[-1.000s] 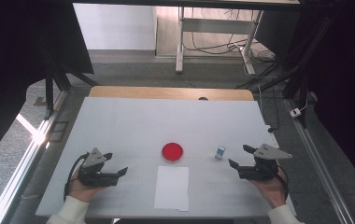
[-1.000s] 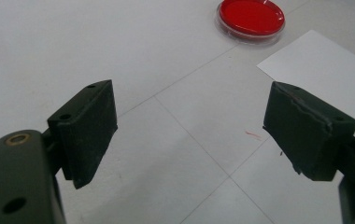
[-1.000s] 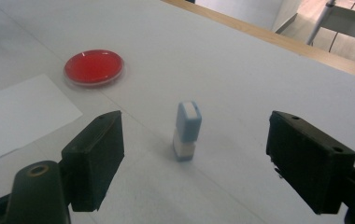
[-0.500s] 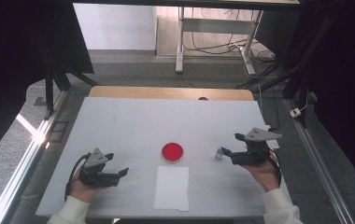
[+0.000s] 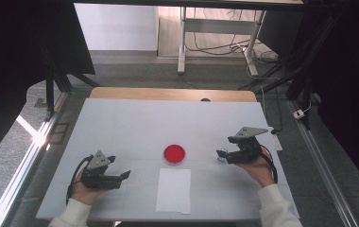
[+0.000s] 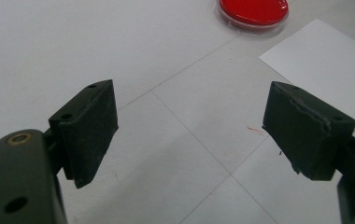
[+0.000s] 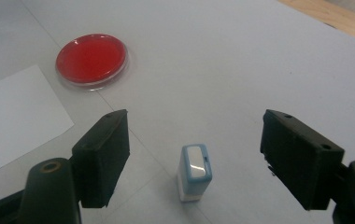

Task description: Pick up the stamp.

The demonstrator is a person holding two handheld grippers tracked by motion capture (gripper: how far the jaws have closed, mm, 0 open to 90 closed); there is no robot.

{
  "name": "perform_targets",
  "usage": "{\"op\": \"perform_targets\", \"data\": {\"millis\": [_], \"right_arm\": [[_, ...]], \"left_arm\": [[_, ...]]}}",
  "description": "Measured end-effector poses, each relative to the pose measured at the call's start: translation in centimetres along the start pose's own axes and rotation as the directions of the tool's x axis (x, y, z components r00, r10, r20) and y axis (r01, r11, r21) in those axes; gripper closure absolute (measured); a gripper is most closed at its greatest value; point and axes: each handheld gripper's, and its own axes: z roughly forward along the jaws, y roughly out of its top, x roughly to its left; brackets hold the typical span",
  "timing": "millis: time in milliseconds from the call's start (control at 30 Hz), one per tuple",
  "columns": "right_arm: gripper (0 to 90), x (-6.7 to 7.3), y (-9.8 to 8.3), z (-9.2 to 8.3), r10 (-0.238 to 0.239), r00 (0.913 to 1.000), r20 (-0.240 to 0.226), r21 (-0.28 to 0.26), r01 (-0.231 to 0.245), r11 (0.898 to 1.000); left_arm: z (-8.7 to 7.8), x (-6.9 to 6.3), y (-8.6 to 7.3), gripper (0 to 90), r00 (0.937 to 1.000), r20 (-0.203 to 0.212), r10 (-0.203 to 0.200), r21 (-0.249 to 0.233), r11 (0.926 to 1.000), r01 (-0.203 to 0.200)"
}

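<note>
Right tongs (image 7: 195, 161) astride stamp (image 7: 194, 171) — closing, seemingly untouching, open table (image 7: 241, 60) beyond

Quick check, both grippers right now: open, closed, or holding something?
Left gripper: open, holding nothing.
Right gripper: open, has just been closing; small upright blue-and-white stamp block stands between its fingers, untouched.

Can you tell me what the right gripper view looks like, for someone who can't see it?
A small blue-and-white stamp stands upright on the white table, between the two black jaws of the right tool, which are open and not touching it. Beyond, up to the left, sit a round red dish and a sheet of white paper.
</note>
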Motion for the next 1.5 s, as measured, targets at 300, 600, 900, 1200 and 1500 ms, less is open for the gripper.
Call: {"op": "perform_targets", "data": {"millis": [300, 600, 900, 1200, 1500], "right_arm": [[35.4, -0.2, -1.0, 0.7, 0.011, 0.9999, 0.008, 0.025, -0.011, 1.0], [47.1, 0.1, -1.2, 1.2, -0.014, 0.9999, 0.005, 0.043, 0.014, 0.999], [63.7, 0.3, -1.5, 1.6, -0.058, 0.9979, 0.03, 0.073, 0.055, 0.996], [75.1, 0.3, -1.6, 1.6, -0.062, 0.998, 0.009, 0.07, 0.061, 0.996], [75.1, 0.3, -1.3, 0.5, -0.032, 0.9994, 0.013, -0.001, 0.032, 0.999]], "left_arm": [[0.1, 0.1, 0.0, 17.9, 1.0, 0.001, -0.002, 0.001, 1.0, 0.002], [0.1, 0.2, 0.0, 17.9, 0.9998, 0.013, -0.014, -0.007, 0.9999, 0.014], [0.1, 0.2, 0.0, 18.1, 0.9999, 0.013, -0.01, -0.003, 0.9999, 0.01], [0.1, 0.2, -0.1, 18.0, 0.9999, 0.011, -0.013, -0.002, 0.9999, 0.013], [0.1, 0.2, -0.2, 18.1, 0.9999, 0.006, -0.009, 0.001, 1.0, 0.009]]}}
